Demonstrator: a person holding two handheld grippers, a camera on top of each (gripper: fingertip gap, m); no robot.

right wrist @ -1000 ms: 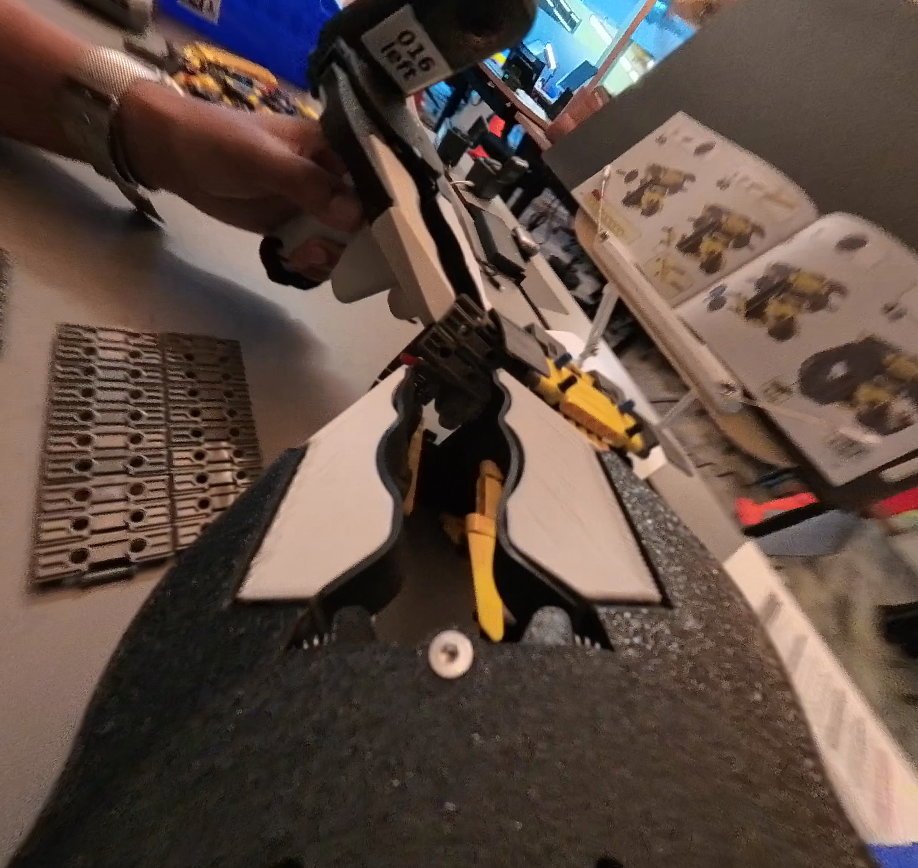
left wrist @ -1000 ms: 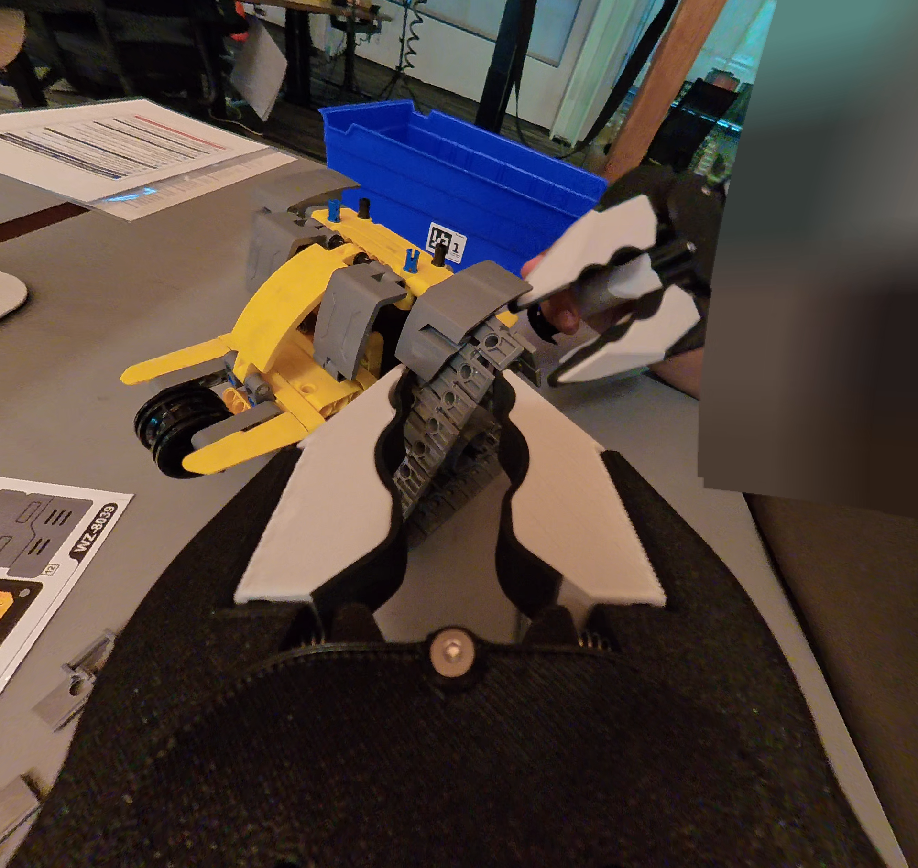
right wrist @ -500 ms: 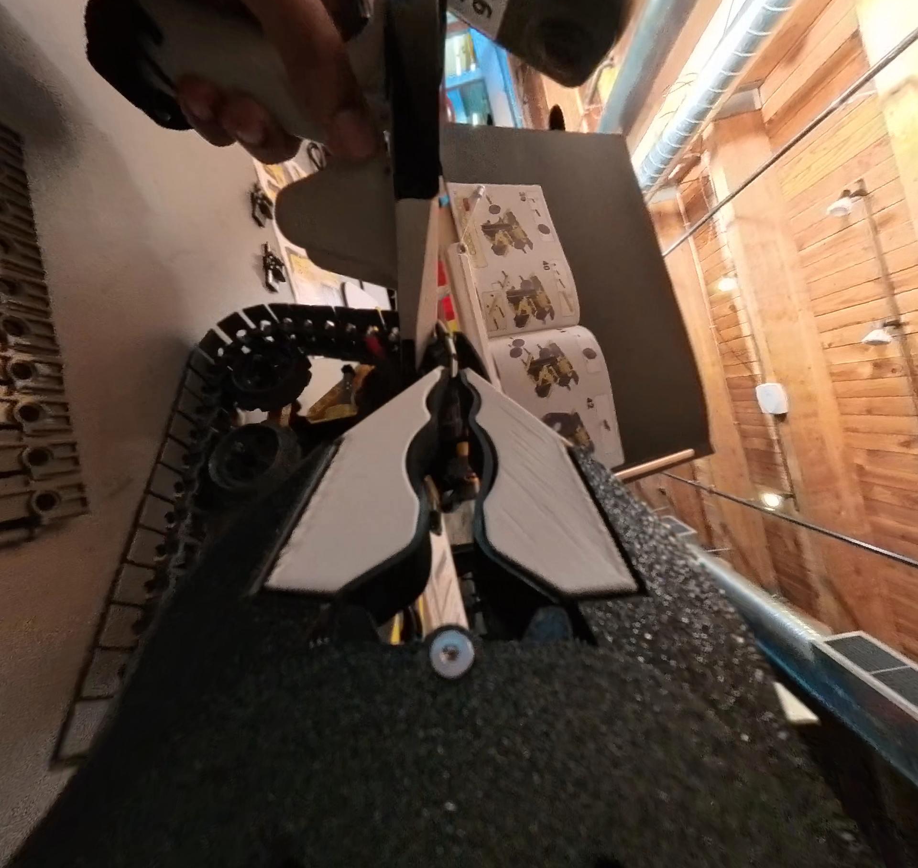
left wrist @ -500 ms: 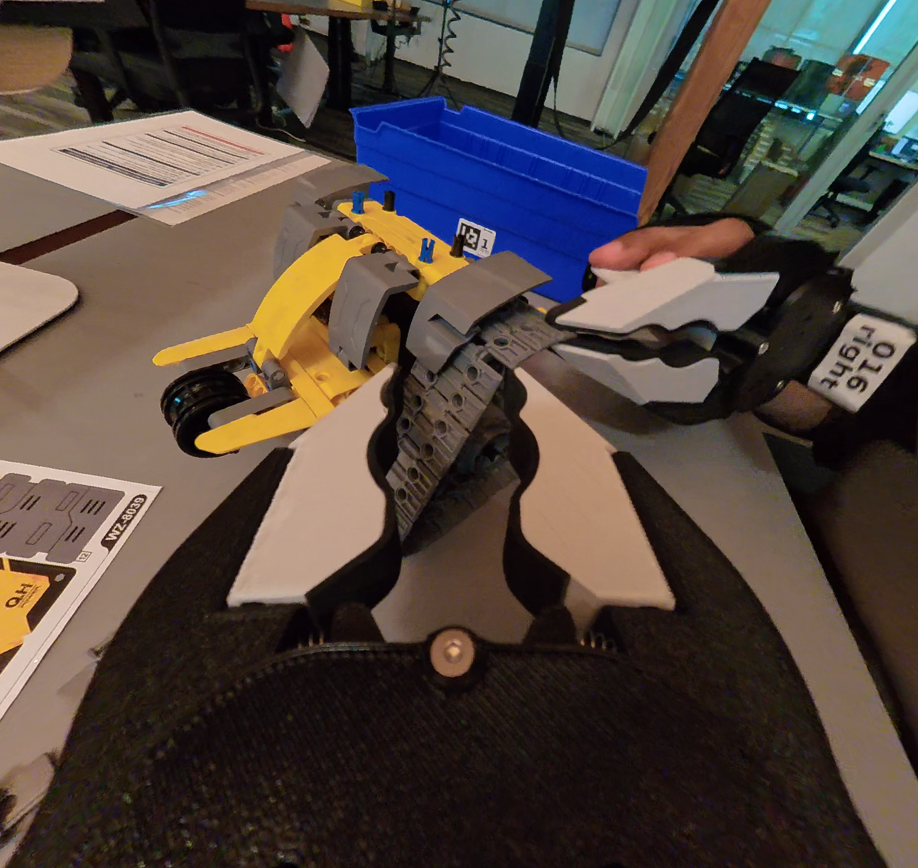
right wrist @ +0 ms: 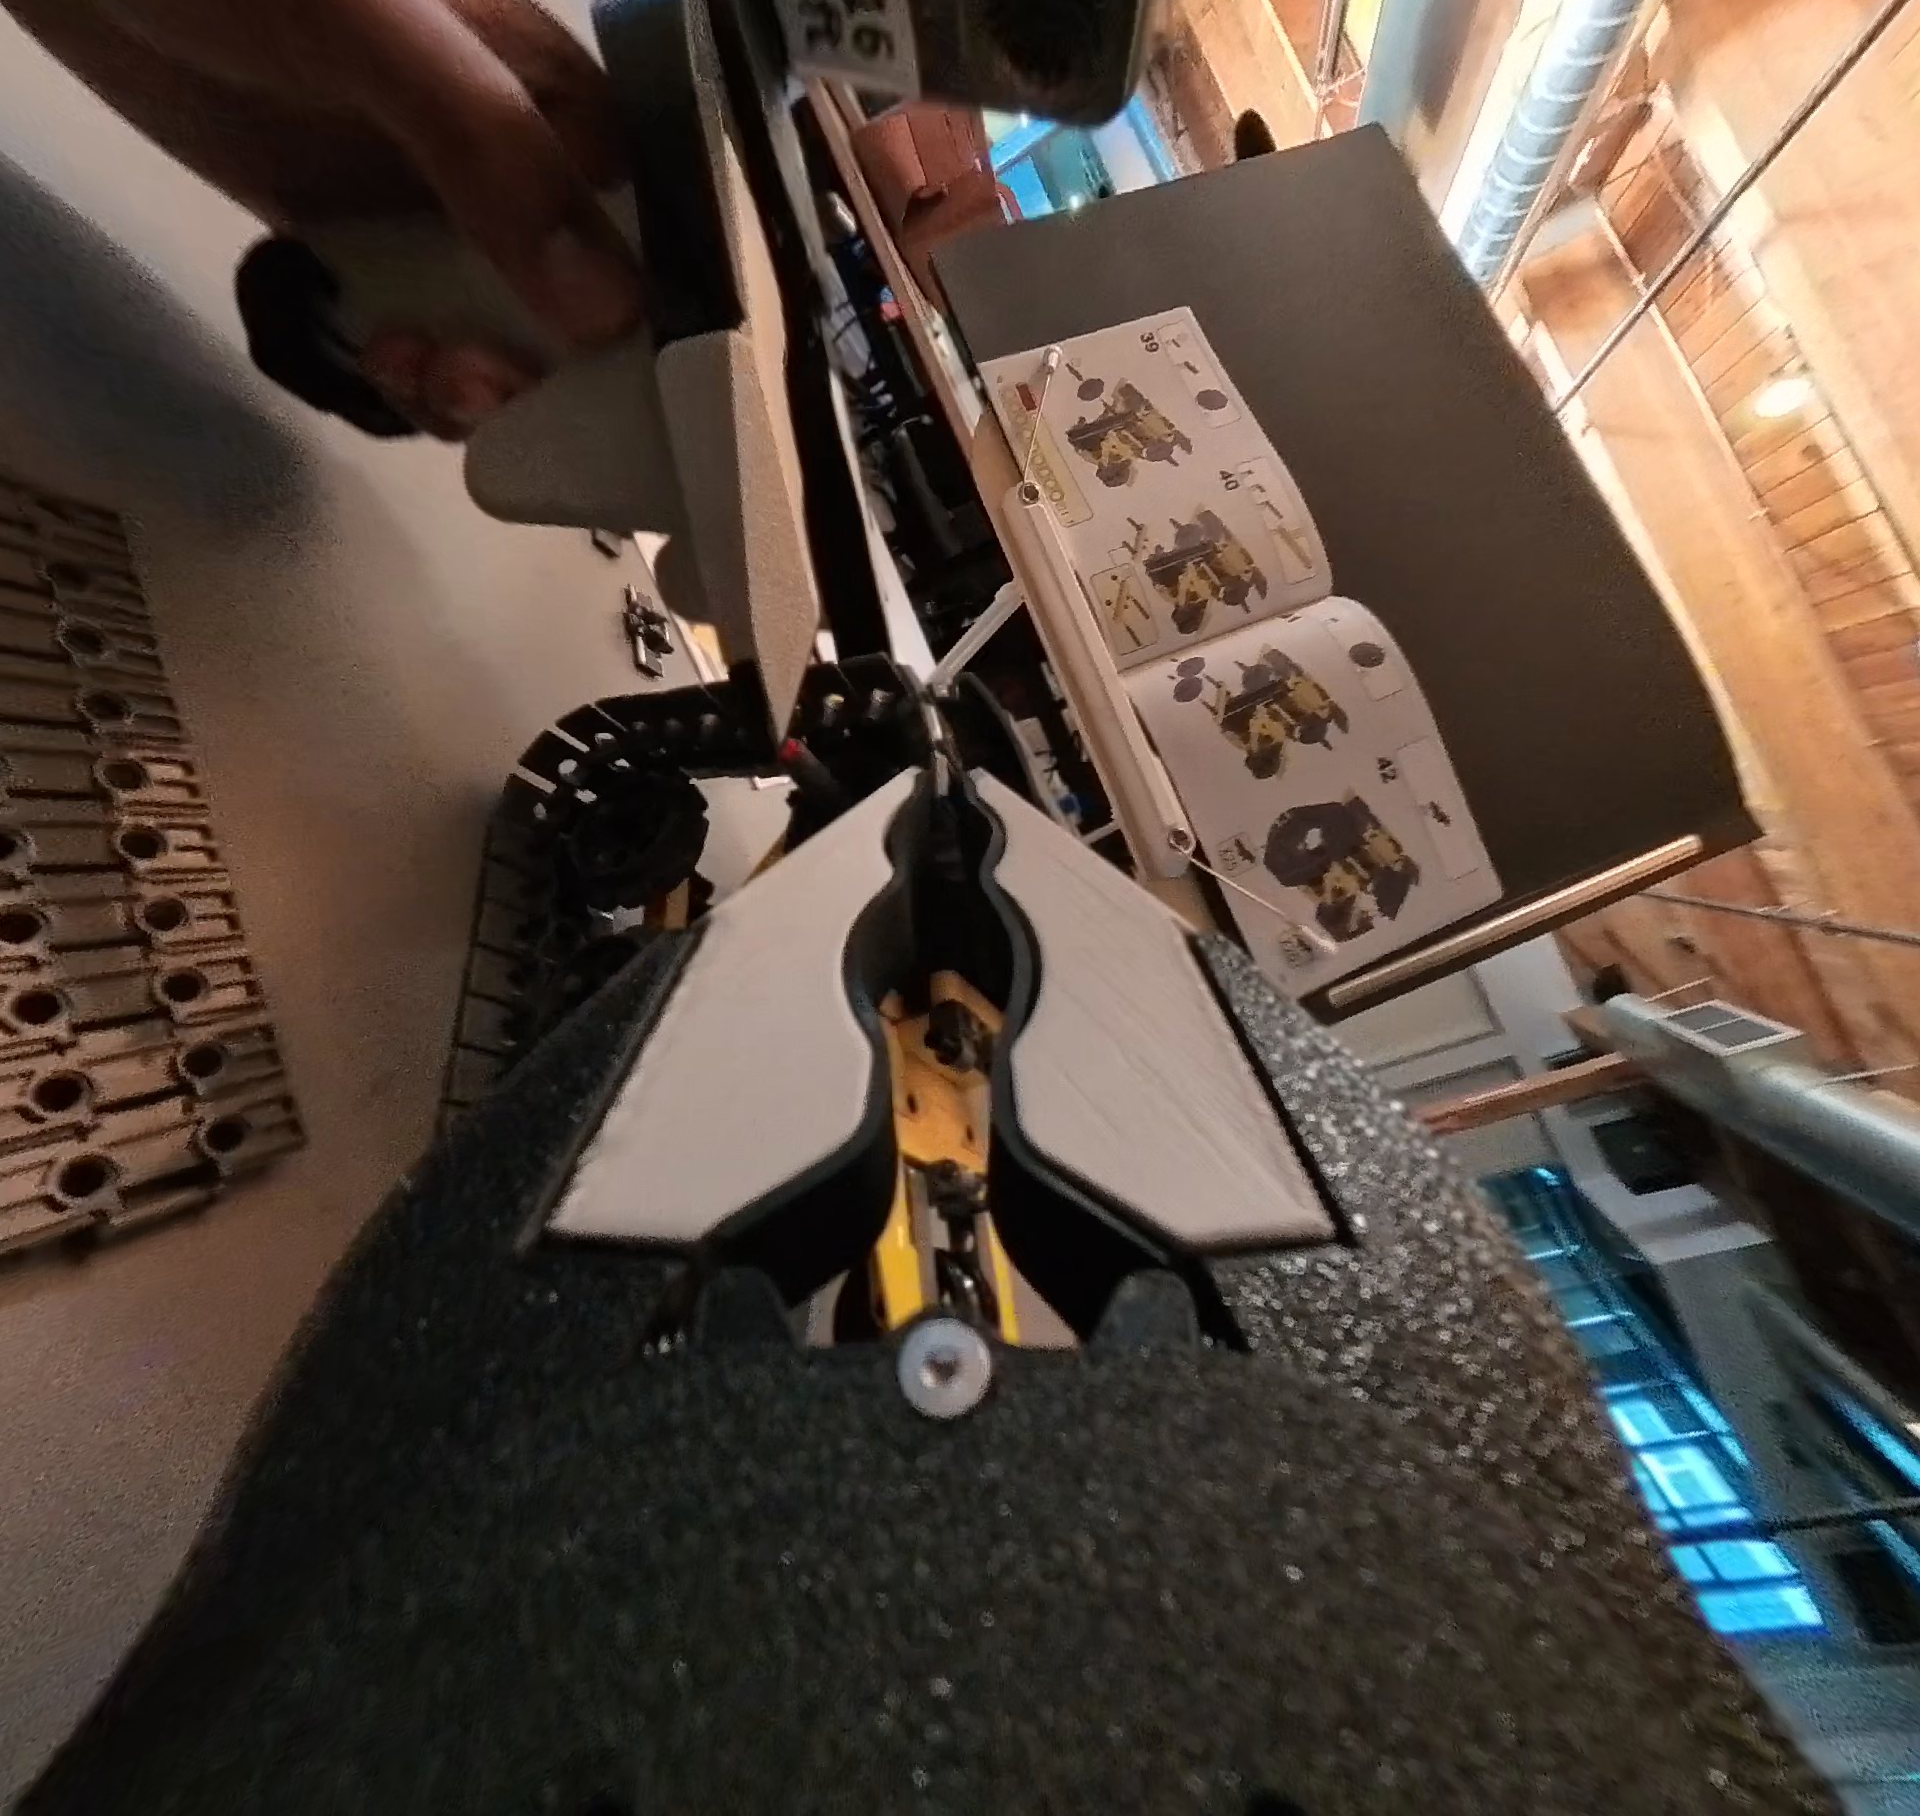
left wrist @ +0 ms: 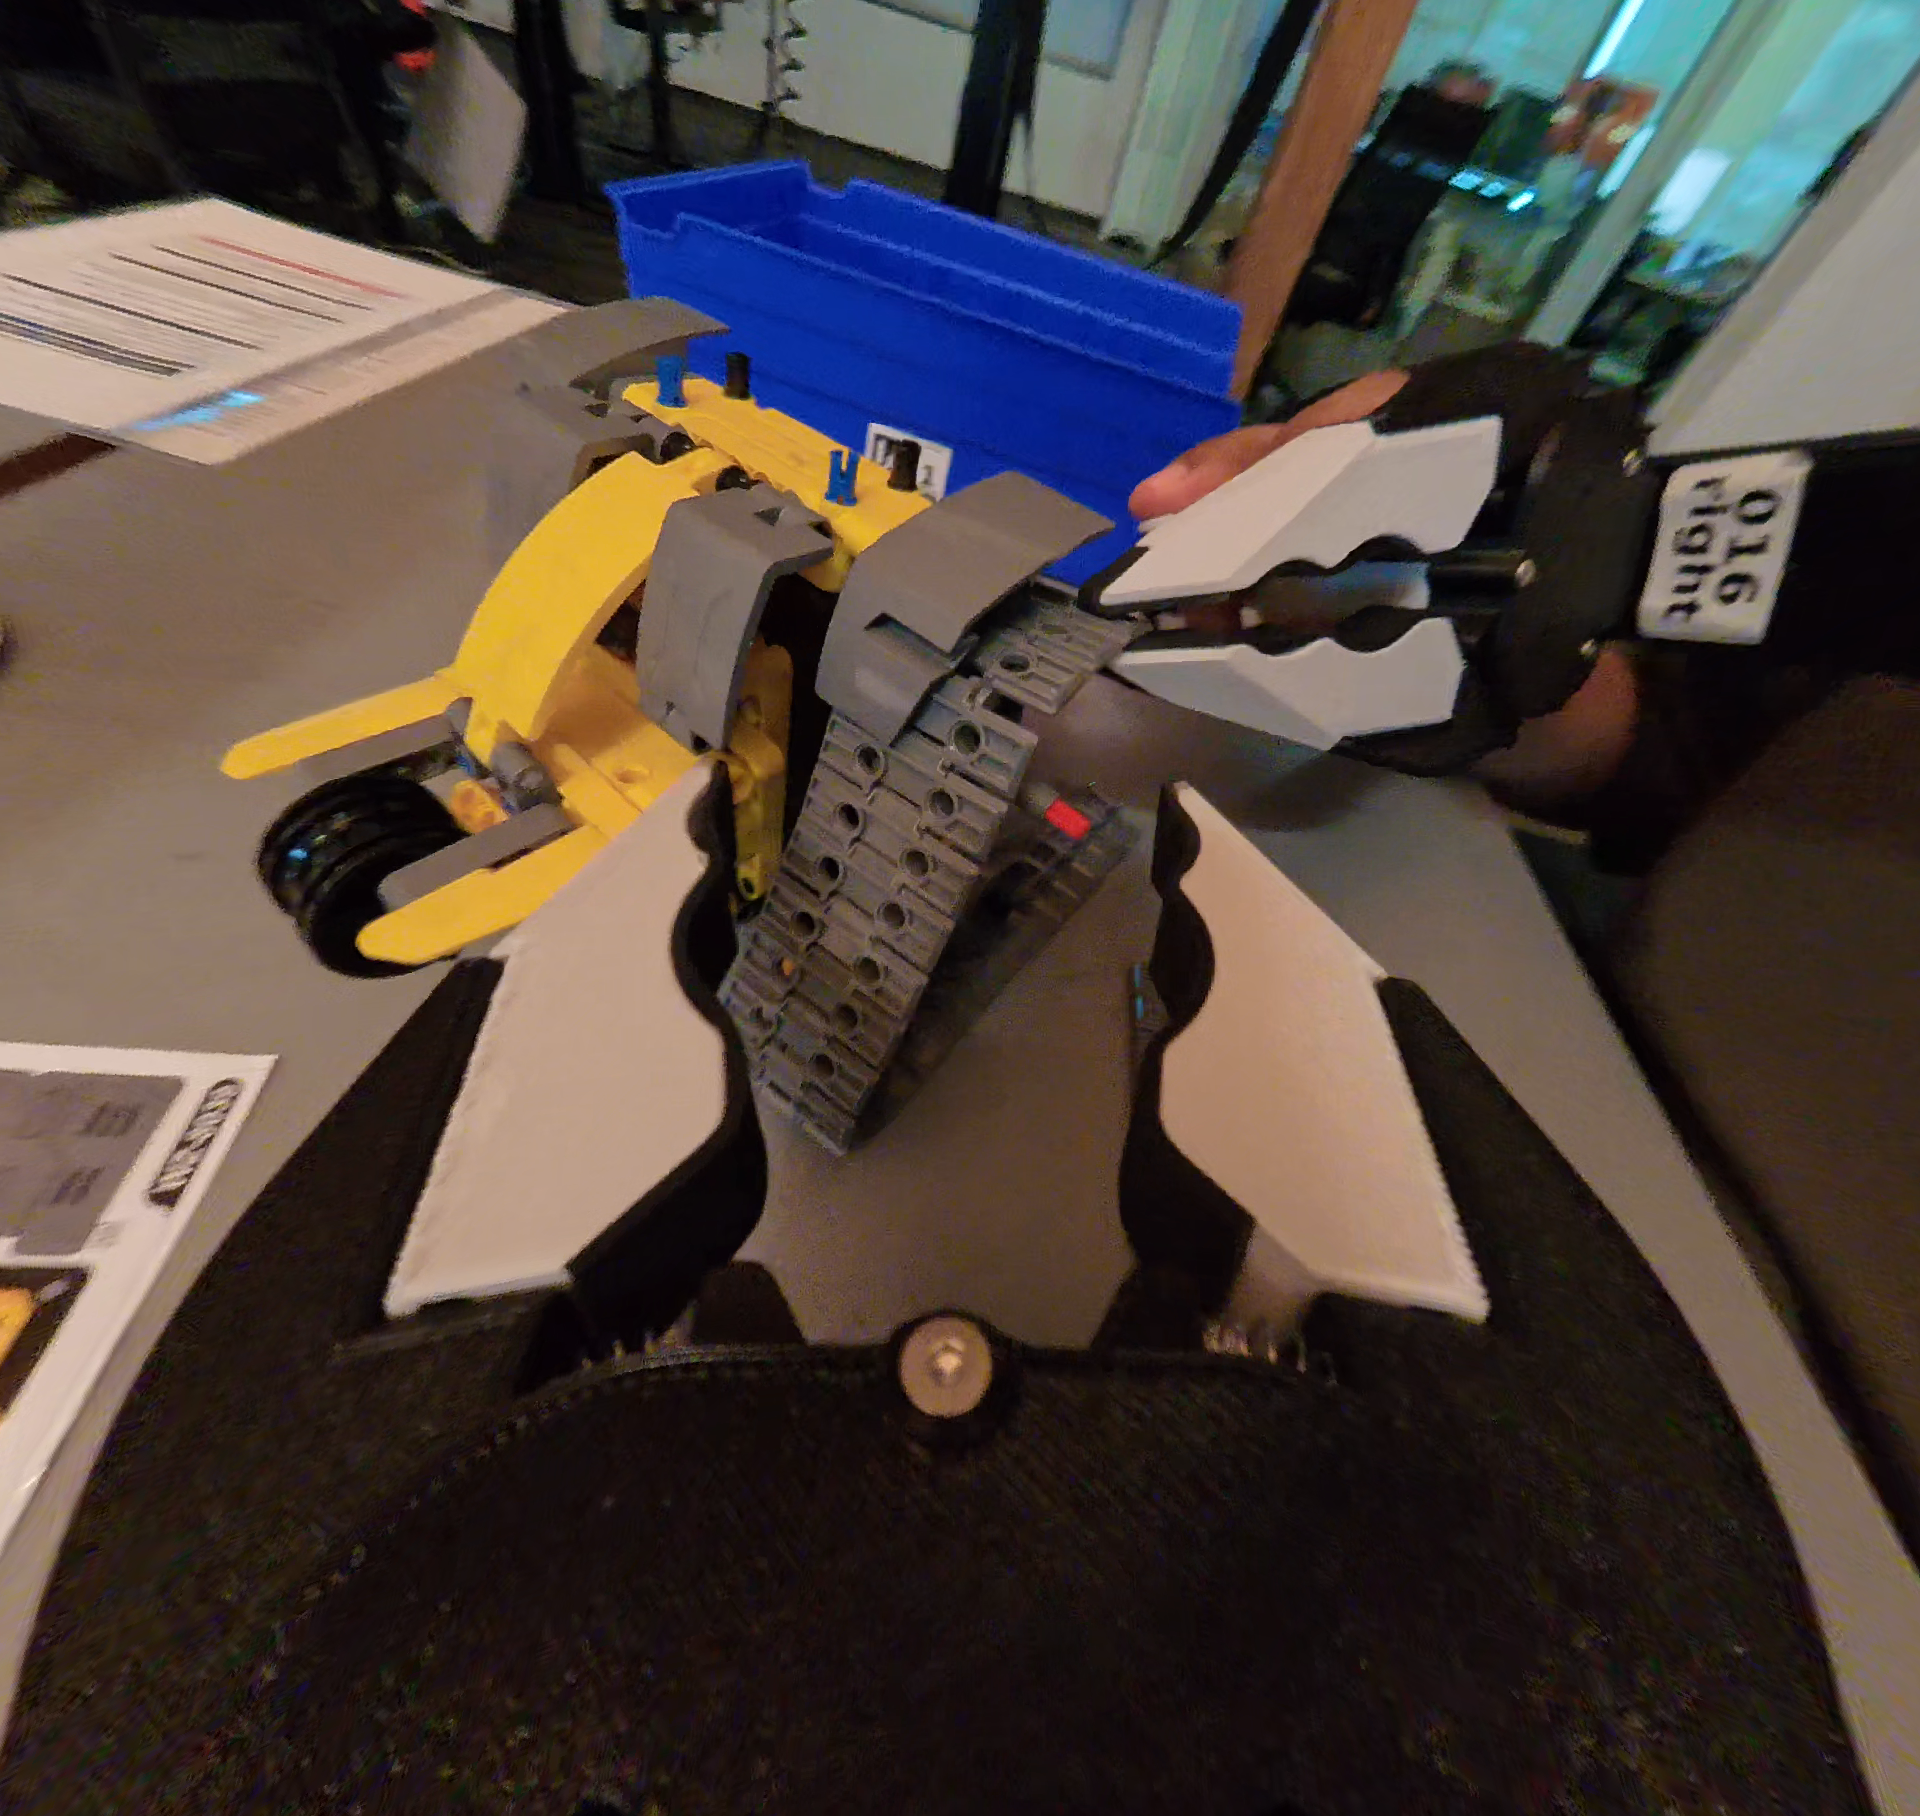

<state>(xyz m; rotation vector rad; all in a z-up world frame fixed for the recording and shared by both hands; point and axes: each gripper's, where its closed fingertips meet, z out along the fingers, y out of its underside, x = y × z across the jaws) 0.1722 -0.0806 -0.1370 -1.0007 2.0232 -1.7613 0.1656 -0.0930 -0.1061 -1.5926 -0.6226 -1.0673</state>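
Wide apart stand the two jaws of the left gripper (left wrist: 940,810) in the left wrist view, and they hold nothing. Between them, a bit toward the left jaw, runs the grey bumpy plastic track belt (left wrist: 883,893) of the yellow and grey toy brick digger (left wrist: 623,644). The belt slopes up from the grey table (left wrist: 187,623) to the toy's grey curved cover. The left jaw is close to the belt, but I cannot tell if it touches. Past the jaw tips and to the right, the right gripper (left wrist: 1117,613) comes in sideways. Its two white jaws are nearly shut and pinch the top end of the belt, most likely to keep it up on the toy. Behind the toy sits a blue plastic bin (left wrist: 935,312). Left of the jaws lies a white printed sheet (left wrist: 94,1174).

Now the right wrist view, which is tipped on its side. Here the right gripper (right wrist: 940,800) has its jaws almost closed, tips nearly touching. Something thin and dark is squeezed at the tips, likely the belt. Yellow toy parts show in the gap lower down. Left of the jaws the black-looking belt (right wrist: 540,831) curls round a small black wheel. Just above the tips, the left gripper (right wrist: 769,696) points down at the belt. Far left lies a flat mat of spare grey track links (right wrist: 94,893). Right of the jaws an open picture booklet (right wrist: 1236,644) leans up, likely so it is easy to see.
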